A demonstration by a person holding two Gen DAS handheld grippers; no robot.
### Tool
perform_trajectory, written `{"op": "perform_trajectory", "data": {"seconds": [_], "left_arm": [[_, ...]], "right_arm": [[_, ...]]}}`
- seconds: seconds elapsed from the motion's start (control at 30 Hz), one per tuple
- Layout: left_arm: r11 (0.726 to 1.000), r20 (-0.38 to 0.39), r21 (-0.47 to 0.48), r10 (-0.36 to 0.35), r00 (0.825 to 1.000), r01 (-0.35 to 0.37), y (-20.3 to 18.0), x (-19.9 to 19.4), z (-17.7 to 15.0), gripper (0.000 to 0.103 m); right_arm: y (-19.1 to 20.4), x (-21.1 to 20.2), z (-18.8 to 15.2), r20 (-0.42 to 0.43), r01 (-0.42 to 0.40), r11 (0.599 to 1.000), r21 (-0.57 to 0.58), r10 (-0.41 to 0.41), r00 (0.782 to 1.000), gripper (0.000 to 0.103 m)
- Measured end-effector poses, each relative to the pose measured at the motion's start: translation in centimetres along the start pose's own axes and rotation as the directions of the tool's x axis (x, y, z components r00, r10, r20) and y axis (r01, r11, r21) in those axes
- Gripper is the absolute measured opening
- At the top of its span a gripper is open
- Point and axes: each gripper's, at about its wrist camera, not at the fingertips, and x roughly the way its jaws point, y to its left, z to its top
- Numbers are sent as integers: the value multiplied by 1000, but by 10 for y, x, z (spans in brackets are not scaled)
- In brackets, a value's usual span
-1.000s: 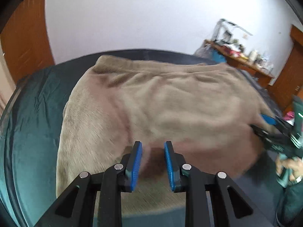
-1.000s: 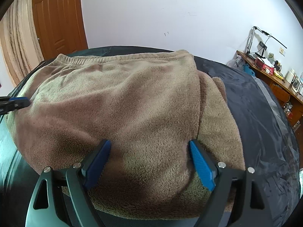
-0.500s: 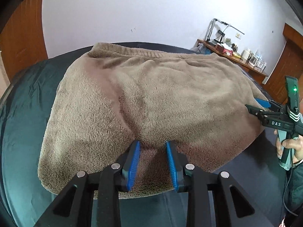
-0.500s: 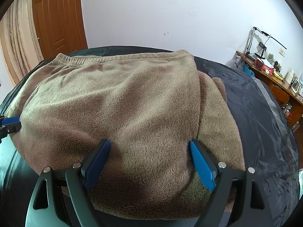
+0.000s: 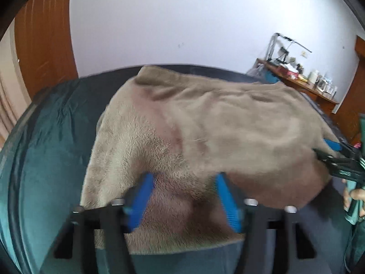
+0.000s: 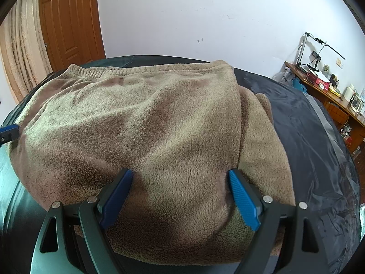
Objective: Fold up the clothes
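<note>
The left gripper (image 5: 184, 196) has just been opening: its blue pads (image 5: 141, 199) stand well apart over the near edge of the fleece garment (image 5: 205, 125), and a soft hump of the cloth lies between them without either pad pressing on it. This view is blurred, so the exact line of the near hem is hard to read. The right gripper (image 6: 182, 196) has its jaws spread wide too, poised just over the near right part of the same garment (image 6: 141, 132), with cloth under and between the fingers but nothing clamped.

The garment, a brown fleece piece with an elastic waistband along its far edge, lies folded on the dark bed cover (image 6: 308, 137). A second layer peeks out along its right side. Beyond the bed are a white wall, a wooden door (image 6: 68, 22) and a cluttered desk (image 6: 330, 91).

As I judge it, a fold has just been laid down and the left side let go. The next move calls for picking a fresh edge with both grippers, closing on all the thick layers together, and bringing them across evenly so the bundle does not slip open.
</note>
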Motion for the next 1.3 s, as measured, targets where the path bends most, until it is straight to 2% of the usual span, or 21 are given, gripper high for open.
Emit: {"op": "perform_trajectory", "data": {"seconds": [0.23, 0.4, 0.73, 0.83, 1.0, 1.2, 1.27, 1.3], "left_arm": [[999, 61, 25, 39, 997, -41, -5, 10, -11, 77], [998, 54, 26, 55, 997, -57, -7, 11, -11, 81], [999, 49, 18, 49, 998, -50, -6, 10, -11, 82], [997, 27, 15, 70, 997, -70, -11, 8, -4, 82], [999, 59, 16, 50, 997, -51, -18, 0, 18, 83], [990, 61, 79, 113, 992, -117, -28, 21, 35, 83], [989, 29, 79, 123, 992, -125, -26, 35, 30, 83], [989, 38, 84, 122, 992, -125, -26, 39, 26, 85]], "right_arm": [[1, 0, 0, -2, 1, 1000, 0, -1, 1000, 87], [1, 0, 1, -2, 1, 1000, 0, -1, 1000, 87], [0, 0, 1, -3, 0, 1000, 2, 0, 1000, 88], [-1, 0, 0, -3, -1, 1000, 3, 1, 1000, 88], [-1, 0, 0, -3, -5, 1000, 6, 5, 1000, 88], [-1, 0, 1, -4, -7, 1000, 6, 7, 1000, 88], [-1, 0, 1, -4, -8, 1000, 6, 8, 1000, 89], [-1, 0, 1, -5, -9, 1000, 7, 9, 1000, 89]]}}
